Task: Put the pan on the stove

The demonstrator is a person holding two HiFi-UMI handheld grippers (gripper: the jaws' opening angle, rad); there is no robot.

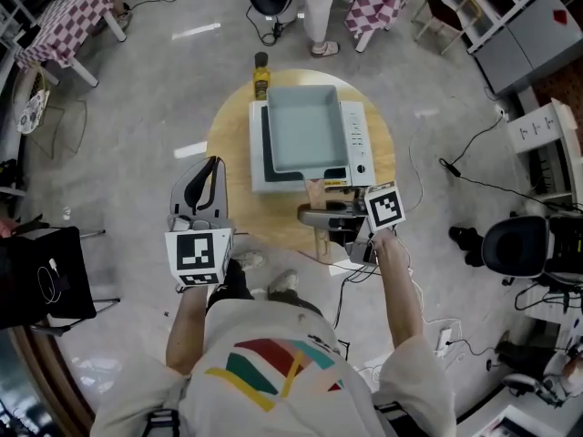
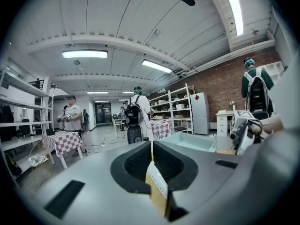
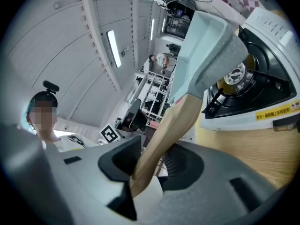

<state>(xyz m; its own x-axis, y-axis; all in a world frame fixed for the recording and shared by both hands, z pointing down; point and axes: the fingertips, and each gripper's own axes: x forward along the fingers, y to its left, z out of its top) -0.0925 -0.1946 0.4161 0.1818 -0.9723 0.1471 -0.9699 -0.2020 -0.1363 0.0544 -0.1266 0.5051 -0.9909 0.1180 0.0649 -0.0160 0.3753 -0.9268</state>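
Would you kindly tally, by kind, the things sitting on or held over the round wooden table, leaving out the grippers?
stove: 1
pan: 1
bottle: 1
Total: 3

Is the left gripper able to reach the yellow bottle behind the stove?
Probably yes: the left gripper holds nothing, and the way along the stove's left side to the yellow bottle looks free.

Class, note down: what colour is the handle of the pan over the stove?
Light tan, like bare wood. The handle shows best in the right gripper view.
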